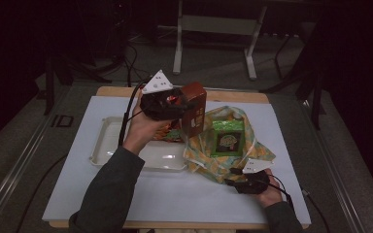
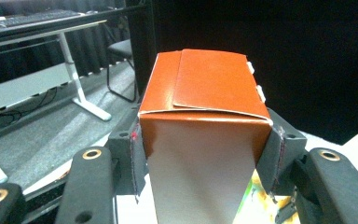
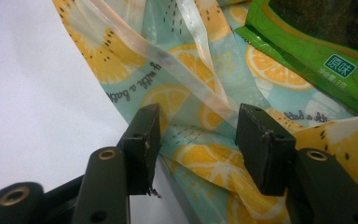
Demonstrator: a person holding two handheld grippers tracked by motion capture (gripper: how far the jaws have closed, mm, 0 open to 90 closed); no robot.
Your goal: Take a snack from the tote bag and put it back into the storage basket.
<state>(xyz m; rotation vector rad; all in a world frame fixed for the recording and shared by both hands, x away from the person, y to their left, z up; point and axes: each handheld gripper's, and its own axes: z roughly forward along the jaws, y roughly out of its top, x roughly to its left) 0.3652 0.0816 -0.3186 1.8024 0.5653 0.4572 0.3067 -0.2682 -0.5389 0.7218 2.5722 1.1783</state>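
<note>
My left gripper (image 1: 183,108) holds a brown carton (image 1: 194,108) upright, lifted above the table between the tray and the bag. In the left gripper view the carton (image 2: 209,88) sits between the two pads (image 2: 139,154), which press on its sides. A lemon-print bag (image 1: 223,154) lies spread on the table with a green packet (image 1: 228,138) on it. My right gripper (image 1: 231,177) rests at the bag's near edge. In the right gripper view its jaws (image 3: 200,140) stand apart over the bag's cloth (image 3: 205,161) and a clear handle strip (image 3: 135,39), not pressing on either.
A white tray (image 1: 108,145) lies left of the bag, with an orange and green packet (image 1: 171,132) at its right end under my left hand. A white sheet (image 1: 175,194) covers the table. Desk legs (image 1: 177,53) stand beyond the far edge.
</note>
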